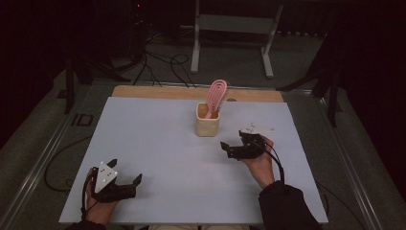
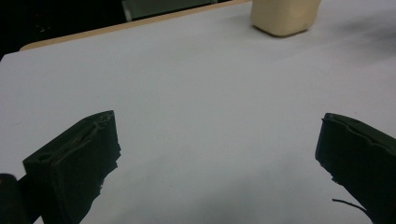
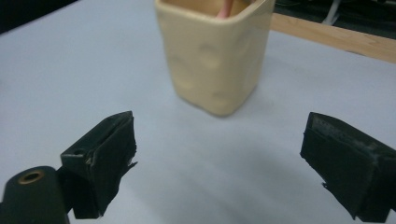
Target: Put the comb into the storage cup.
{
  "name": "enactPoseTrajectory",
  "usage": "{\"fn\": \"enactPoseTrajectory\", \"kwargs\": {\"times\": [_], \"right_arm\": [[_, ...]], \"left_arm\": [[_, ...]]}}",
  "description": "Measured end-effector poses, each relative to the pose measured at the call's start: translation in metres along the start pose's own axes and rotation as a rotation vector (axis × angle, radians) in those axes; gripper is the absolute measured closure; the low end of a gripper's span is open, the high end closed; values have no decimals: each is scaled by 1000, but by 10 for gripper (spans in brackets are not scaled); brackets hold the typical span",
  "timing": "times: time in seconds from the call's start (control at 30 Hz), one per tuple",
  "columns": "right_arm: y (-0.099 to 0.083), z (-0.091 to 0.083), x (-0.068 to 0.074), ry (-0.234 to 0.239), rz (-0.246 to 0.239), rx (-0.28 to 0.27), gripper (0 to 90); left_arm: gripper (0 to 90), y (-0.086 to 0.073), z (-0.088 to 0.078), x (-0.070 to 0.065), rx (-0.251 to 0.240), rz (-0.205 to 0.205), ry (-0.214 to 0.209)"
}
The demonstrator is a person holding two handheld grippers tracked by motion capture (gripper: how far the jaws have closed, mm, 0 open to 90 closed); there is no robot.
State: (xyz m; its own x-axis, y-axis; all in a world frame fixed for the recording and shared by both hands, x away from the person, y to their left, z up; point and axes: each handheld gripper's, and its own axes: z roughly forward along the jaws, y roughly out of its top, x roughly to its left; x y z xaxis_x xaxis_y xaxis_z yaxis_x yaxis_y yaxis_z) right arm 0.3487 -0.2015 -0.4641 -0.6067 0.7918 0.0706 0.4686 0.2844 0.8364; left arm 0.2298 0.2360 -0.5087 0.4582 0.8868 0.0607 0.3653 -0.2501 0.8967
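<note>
A cream square cup (image 1: 208, 125) stands upright at the far middle of the pale mat (image 1: 158, 139), with a pink slotted utensil (image 1: 216, 95) standing in it. My right gripper (image 1: 228, 149) is open, low over the mat just right of and nearer than the cup. In the right gripper view the cup (image 3: 215, 60) sits close ahead of the open right gripper (image 3: 219, 135), and the pink handle (image 3: 227, 8) shows inside it. At the near left corner my left gripper (image 1: 126, 172) is open and holds nothing. In its own view the left gripper (image 2: 218, 135) faces bare mat, with the cup (image 2: 285, 18) far off.
A wooden board edge (image 1: 196, 92) runs along the far side of the mat. Beyond it on the floor stand a white metal frame (image 1: 234, 28) and loose cables (image 1: 163, 67). Metal rails border the table on both sides.
</note>
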Motion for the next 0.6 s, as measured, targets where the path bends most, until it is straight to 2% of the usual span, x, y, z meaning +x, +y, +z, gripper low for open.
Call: {"fn": "enactPoseTrajectory", "kwargs": {"times": [0.07, 0.13, 0.2, 0.33, 0.43, 0.6], "right_arm": [[-6, -6, 2, -1, -13, -3, 100], [-12, -13, 2, -1, -5, -15, 100], [-19, -20, 0, 8, 19, -20, 97], [-31, -35, -4, -2, 49, -66, 98], [-43, -44, -5, -13, 64, -80, 98], [-60, -57, -3, -27, 28, -108, 98]], "left_arm": [[3, 0, 0, 0, -1, -1, 1], [3, 0, 0, 0, -2, -1, 2], [3, 0, 0, 0, -4, 0, 2], [3, 0, -1, 0, -6, -2, 3], [3, 0, -1, 0, -8, -5, 4], [3, 1, -2, 0, -19, -7, 7]]}}
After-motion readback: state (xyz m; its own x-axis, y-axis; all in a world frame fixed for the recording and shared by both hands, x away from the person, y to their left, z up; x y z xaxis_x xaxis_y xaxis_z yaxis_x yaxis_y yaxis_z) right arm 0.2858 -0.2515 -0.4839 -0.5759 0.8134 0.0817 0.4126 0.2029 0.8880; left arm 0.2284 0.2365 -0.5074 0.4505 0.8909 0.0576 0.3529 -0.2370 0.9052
